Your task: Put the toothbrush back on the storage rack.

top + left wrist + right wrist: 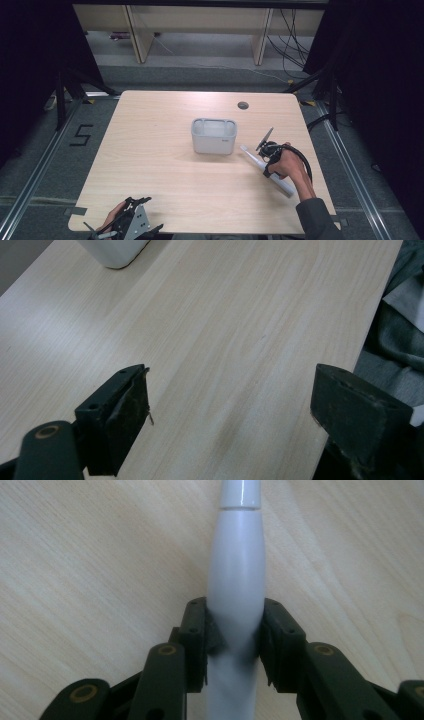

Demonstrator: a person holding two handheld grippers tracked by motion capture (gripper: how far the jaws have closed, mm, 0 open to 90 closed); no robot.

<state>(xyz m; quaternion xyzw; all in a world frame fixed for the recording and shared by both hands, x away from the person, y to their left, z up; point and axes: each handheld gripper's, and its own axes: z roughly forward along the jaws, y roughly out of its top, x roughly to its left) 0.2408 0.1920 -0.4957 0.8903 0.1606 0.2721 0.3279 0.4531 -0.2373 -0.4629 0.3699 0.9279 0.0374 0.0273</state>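
A long pale grey-white stick-shaped object (267,170) lies slantwise on the right of the wooden table (150,150). My right gripper (268,156) is shut on the grey-white stick (235,580); both black jaws press its sides, and its narrower end points away along the tabletop. A pale grey rectangular bin (214,135) stands open-topped at the table's middle, just left of the stick's far end. My left gripper (131,225) rests at the near left edge, open (230,410) over bare wood, with the bin's corner (114,251) far ahead.
A round cable hole (243,105) sits in the table's far right part. Dark cloth (400,325) lies past the table edge beside the left gripper. Black curtains, shelving legs and cables stand beyond the table.
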